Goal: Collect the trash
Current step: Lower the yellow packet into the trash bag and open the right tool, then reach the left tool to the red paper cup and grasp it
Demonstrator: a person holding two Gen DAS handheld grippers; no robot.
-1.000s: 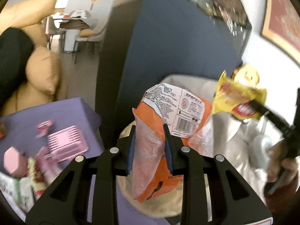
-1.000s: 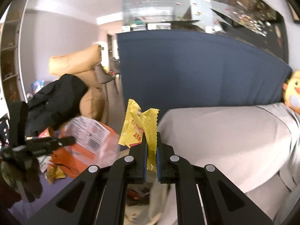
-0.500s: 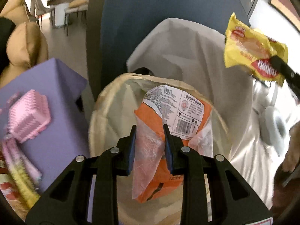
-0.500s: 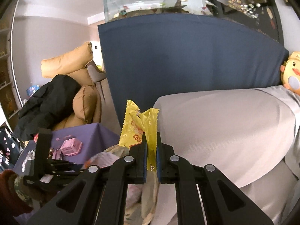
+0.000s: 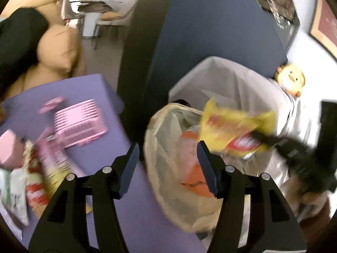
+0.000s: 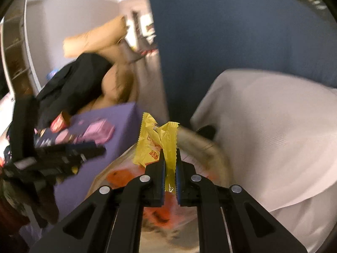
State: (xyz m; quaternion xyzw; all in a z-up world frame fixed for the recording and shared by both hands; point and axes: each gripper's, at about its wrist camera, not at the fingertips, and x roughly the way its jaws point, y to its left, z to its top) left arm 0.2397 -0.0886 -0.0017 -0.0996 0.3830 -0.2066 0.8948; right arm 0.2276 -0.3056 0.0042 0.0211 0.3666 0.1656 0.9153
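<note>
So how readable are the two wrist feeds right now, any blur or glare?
Left wrist: yellow wrapper and pink basket smeared by motion, dark fisheye corners. Right wrist: background streaked, the wrapper in the right hand-held gripper stays sharp. No strong glare.

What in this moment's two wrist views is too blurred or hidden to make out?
- Print on the yellow wrapper: motion-blurred in the left wrist view.
- Bottom of the trash bag: hidden by the orange packet inside, both views.
- Packets on the purple table: smeared and cut by the left wrist view's edge.
</note>
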